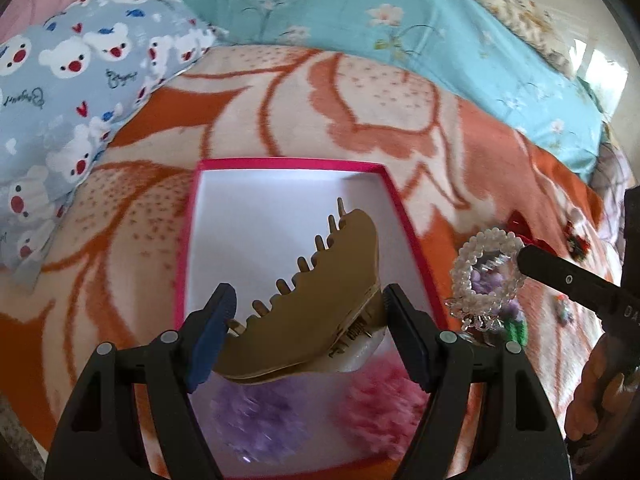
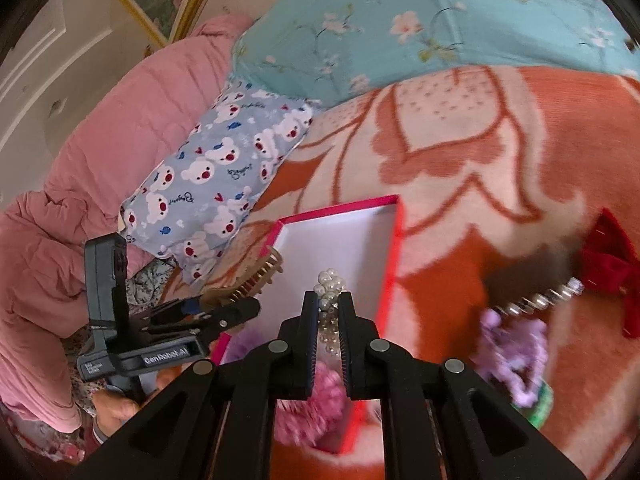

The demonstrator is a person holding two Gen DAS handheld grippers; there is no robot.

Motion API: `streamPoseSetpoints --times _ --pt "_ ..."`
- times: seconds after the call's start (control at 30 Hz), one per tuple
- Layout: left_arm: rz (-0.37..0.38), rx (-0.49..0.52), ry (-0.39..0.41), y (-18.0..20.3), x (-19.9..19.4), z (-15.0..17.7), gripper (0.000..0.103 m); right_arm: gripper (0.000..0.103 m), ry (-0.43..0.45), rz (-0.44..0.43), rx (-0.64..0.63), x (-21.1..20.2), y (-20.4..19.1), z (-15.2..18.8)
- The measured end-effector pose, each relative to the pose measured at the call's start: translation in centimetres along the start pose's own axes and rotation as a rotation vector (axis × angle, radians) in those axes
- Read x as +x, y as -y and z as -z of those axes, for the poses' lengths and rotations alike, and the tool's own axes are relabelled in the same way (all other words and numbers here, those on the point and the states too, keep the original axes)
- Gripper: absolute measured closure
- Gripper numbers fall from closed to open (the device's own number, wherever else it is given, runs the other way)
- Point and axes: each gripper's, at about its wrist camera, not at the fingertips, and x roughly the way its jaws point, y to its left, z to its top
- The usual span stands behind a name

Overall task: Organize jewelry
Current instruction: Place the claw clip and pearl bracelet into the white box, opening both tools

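Note:
My left gripper (image 1: 306, 312) is shut on a tan claw hair clip (image 1: 320, 292) and holds it over the open pink-rimmed white box (image 1: 256, 200). A purple scrunchie (image 1: 256, 412) and a pink scrunchie (image 1: 384, 408) lie in the box's near end. My right gripper (image 2: 329, 300) is shut on a pearl bead bracelet (image 2: 330, 280) and holds it above the box's right edge (image 2: 394, 256); the bracelet also shows in the left wrist view (image 1: 486, 272). The left gripper with the clip shows in the right wrist view (image 2: 224, 304).
The box sits on an orange and cream floral blanket (image 1: 360, 112). A red bow (image 2: 612, 264), a crystal hair pin (image 2: 540, 300) and a purple scrunchie (image 2: 516, 352) lie right of the box. A bear-print pillow (image 1: 72, 80) and a teal quilt (image 1: 380, 12) lie behind.

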Motion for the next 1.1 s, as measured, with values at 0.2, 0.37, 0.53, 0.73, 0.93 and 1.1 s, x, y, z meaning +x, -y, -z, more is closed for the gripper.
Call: streamPoseSetpoints --times 0.2,0.37,0.53,0.73,0.93,1.1 --pt "-0.066 0.008 -0.006 -1.5 2.6 -1.8 0.028 0.094 -0.039 -0.042 0.027 5.4 0.2 -2.1" --pt "-0.121 0.032 -0.02 -1.8 5.0 -3.1 0.028 0.094 -0.084 -0.029 0.059 9.7 1.8 -3.2" --pt "-0.167 0.058 -0.033 -1.8 6.9 -3.7 0.028 0.094 -0.11 0.026 0.042 12.1 2.9 -3.8" --pt "-0.183 0.071 -0.058 -1.7 8.4 -3.6 0.028 0.094 -0.112 0.067 0.016 12.9 3.2 -4.4" --pt "-0.176 0.072 -0.074 -1.7 8.9 -3.3 0.027 0.094 -0.126 0.095 0.002 13.3 3.6 -4.4" --pt "-0.175 0.072 -0.08 -1.7 9.0 -3.3 0.027 0.094 -0.142 0.096 0.008 13.6 3.8 -4.0"
